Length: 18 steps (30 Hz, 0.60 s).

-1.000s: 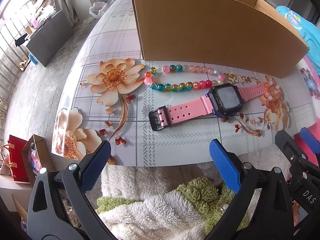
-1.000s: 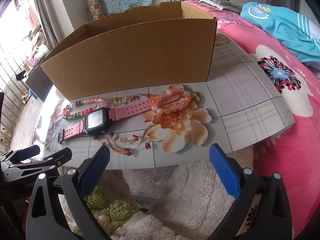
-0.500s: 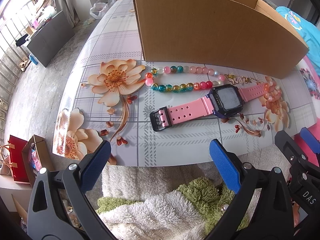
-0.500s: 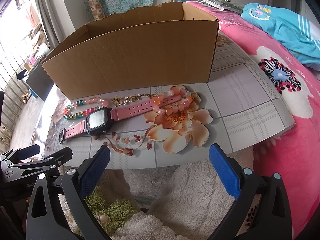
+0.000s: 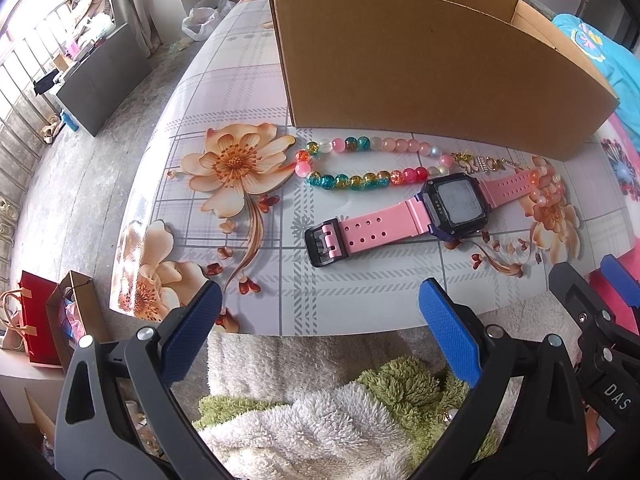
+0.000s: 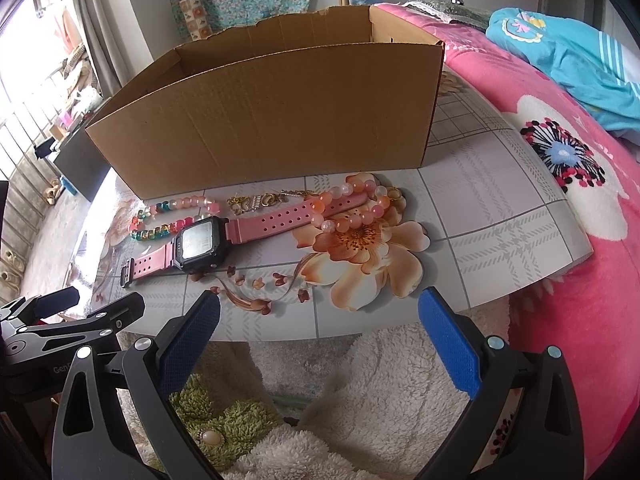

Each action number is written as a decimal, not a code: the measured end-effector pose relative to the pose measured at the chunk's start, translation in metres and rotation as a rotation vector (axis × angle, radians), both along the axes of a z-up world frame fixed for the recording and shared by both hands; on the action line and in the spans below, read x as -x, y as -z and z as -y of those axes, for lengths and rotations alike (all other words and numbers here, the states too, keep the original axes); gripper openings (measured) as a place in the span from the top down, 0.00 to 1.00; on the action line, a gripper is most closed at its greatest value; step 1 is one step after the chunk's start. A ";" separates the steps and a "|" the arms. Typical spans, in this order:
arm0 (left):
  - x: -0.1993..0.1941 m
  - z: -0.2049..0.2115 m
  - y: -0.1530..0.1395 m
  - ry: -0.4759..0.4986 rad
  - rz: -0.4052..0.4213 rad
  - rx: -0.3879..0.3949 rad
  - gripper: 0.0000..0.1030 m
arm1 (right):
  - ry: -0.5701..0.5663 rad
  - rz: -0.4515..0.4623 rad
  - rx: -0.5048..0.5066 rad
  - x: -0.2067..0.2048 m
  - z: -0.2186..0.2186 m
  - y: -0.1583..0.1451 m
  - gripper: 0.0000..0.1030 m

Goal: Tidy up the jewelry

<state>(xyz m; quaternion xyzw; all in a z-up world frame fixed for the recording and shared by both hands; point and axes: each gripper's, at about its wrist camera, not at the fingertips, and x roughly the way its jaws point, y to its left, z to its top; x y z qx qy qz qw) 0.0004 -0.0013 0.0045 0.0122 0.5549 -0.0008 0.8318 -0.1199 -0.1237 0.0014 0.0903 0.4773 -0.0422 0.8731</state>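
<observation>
A home bedroom: pink floral bedspread (image 6: 560,184), curtains (image 6: 86,36).

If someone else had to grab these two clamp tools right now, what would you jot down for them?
Left gripper: open, empty, at the table's near edge.
Right gripper: open, empty, beside it.
Box: stands at the back of the table; I cannot see its floor.
On the table in front of the box: pink watch, colourful bead bracelet, gold chain, peach bead bracelet lying over the watch strap's far end.
Done: nothing picked up yet.
Left: probably move all four pieces into the box.
</observation>
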 end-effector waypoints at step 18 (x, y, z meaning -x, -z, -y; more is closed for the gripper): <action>-0.004 -0.015 -0.004 -0.019 0.064 -0.035 0.08 | 0.001 0.021 -0.015 -0.003 -0.004 -0.002 0.06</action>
